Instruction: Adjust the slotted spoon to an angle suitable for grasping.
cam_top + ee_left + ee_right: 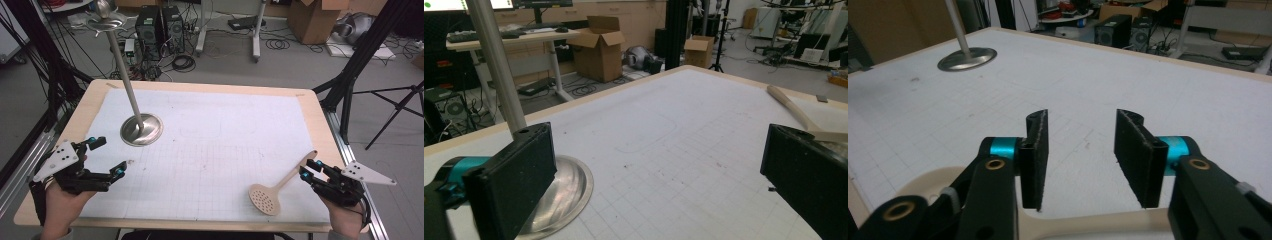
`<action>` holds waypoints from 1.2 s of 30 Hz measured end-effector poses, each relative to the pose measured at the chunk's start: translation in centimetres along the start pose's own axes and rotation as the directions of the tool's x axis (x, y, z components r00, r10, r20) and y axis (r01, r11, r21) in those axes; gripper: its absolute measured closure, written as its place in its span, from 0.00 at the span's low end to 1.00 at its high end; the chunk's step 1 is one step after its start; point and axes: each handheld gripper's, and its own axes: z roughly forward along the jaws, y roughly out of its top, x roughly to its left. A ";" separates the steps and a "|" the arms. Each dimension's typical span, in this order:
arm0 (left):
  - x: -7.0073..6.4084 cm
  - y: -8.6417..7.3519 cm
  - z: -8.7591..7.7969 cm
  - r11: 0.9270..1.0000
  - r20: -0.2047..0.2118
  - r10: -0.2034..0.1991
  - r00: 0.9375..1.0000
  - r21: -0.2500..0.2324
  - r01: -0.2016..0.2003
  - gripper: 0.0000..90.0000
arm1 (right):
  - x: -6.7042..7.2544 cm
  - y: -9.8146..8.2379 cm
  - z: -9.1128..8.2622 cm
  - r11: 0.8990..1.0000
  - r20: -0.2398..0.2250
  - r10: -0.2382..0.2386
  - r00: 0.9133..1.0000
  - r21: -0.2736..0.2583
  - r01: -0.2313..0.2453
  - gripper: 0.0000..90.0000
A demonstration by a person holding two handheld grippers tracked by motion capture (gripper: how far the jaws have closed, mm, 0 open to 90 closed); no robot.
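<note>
Left hand-held gripper (109, 155) sits at the near-left corner of the counter (310, 107), jaws wide apart, nothing between them; held in the person's left hand (62, 205), grey three-cornered plate on top. In the left gripper view the two black jaws frame bare gridded mat (684, 150), with the round metal base (561, 192) of a stand just beyond the left jaw. Right hand-held gripper (311, 167) is at the near-right edge, jaws also apart, not clamped on anything, held in the right hand (345, 220). Its jaw tips sit over the end of the handle of a beige slotted spatula (272, 192); in the right gripper view the pale handle (1088, 225) runs across under the jaws, the gap between the pads above it empty. Spatula lies flat on the mat, perforated head toward the near edge, handle angled up-right to the gripper. Metal stand (129, 80) is left of centre on the mat: disc base (142, 129), thin pole leaning away-left, shallow dish (106, 21) on top with a ball-shaped piece in it. Well apart from the spatula. Beyond the counter: computer towers (159, 25), cables, cardboard boxes (320, 20), tripod legs on the floor.
</note>
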 end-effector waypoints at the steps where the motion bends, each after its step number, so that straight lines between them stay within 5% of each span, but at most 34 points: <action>1: 0.1 0.0 0.0 1.000 0.001 0.001 1.000 0.003 -0.001 0.02 | -0.1 -0.1 0.0 1.000 0.002 -0.003 1.000 0.006 0.003 0.71; 5: 0.0 -0.1 0.2 1.000 0.003 -0.005 1.000 0.008 0.005 0.02 | -0.4 -0.5 0.2 0.998 0.029 -0.009 1.000 0.061 0.007 0.81; 14: -0.1 -0.3 0.4 1.000 0.001 -0.001 1.000 0.022 0.001 0.02 | -0.9 -1.5 0.9 0.995 0.024 0.001 1.000 0.096 -0.003 0.94; 21: -0.1 -0.4 0.5 1.000 0.005 -0.005 1.000 0.026 0.005 0.02 | -1.0 -1.9 1.3 0.992 0.022 0.025 0.999 0.124 -0.028 0.97; 36: -0.1 -0.5 0.6 0.999 0.007 -0.005 1.000 0.032 0.005 0.02 | -1.5 -3.1 1.9 0.984 0.075 -0.027 0.997 0.175 0.014 1.00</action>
